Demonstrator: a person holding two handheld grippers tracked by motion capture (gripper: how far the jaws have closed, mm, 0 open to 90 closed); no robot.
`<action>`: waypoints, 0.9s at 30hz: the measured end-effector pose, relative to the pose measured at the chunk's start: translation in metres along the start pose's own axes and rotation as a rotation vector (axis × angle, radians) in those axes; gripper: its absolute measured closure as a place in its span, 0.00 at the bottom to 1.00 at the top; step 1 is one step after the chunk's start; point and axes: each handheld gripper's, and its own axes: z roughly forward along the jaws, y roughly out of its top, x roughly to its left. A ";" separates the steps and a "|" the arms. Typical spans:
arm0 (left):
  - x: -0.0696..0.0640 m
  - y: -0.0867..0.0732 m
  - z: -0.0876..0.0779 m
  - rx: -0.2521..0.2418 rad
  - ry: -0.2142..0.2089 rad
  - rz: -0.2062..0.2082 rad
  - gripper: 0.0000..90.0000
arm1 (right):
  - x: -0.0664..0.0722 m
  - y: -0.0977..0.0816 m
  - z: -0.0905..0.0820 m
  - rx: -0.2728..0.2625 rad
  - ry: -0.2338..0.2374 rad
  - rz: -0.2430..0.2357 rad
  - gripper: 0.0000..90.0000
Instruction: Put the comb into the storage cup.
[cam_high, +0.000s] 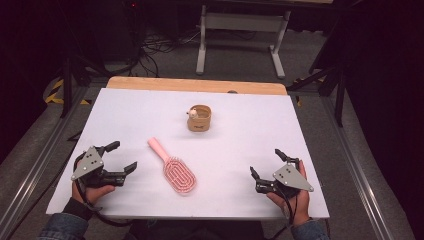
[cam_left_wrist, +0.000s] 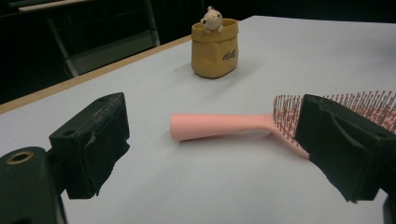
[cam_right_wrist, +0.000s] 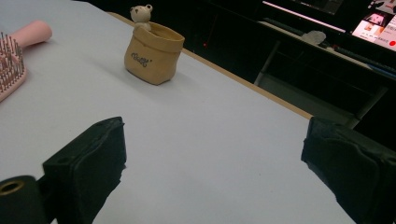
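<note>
High view, left gripper (cam_high: 122, 156): I hold it over the table's near left corner, jaws wide apart, nothing between them.
High view, right gripper (cam_high: 265, 163): I hold it over the near right corner, jaws also apart and empty.
High view, hairbrush (cam_high: 173, 167): pink, lying flat on the white table (cam_high: 240, 150) between my two grippers, nearer the left one; the handle points toward the far left, the oval head toward the near edge, bristles up.
High view, pouch (cam_high: 199, 118): small tan pouch standing upright past the middle, toward the far edge, well apart from the brush, with a little bear figure (cam_high: 192, 114) at its rim.
Left gripper view, my jaws: spread wide, gripping nothing.
Left gripper view, hairbrush (cam_left_wrist: 219, 126): its handle lies across the gap just ahead of my jaws, untouched; the bristled head sits behind my right-hand jaw.
Left gripper view, pouch (cam_left_wrist: 215, 49): farther off, upright, bear figure (cam_left_wrist: 212, 19) peeking over the top.
Right gripper view, my jaws: wide apart over bare table, holding nothing.
Right gripper view, hairbrush (cam_right_wrist: 16, 56): at the picture's left edge, well away.
Right gripper view, pouch (cam_right_wrist: 153, 55): upright near the far edge, bear figure (cam_right_wrist: 141, 15) on its rim.
</note>
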 end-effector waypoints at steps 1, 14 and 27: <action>0.001 0.000 0.000 0.001 -0.003 0.006 0.12 | 0.000 0.000 0.000 0.001 0.002 -0.002 0.07; 0.003 0.007 0.011 0.021 0.009 0.036 0.28 | 0.000 -0.002 -0.004 0.006 -0.014 0.001 0.07; 0.017 0.028 0.066 0.092 -0.055 0.060 0.75 | -0.008 -0.003 -0.004 -0.002 -0.058 0.036 0.07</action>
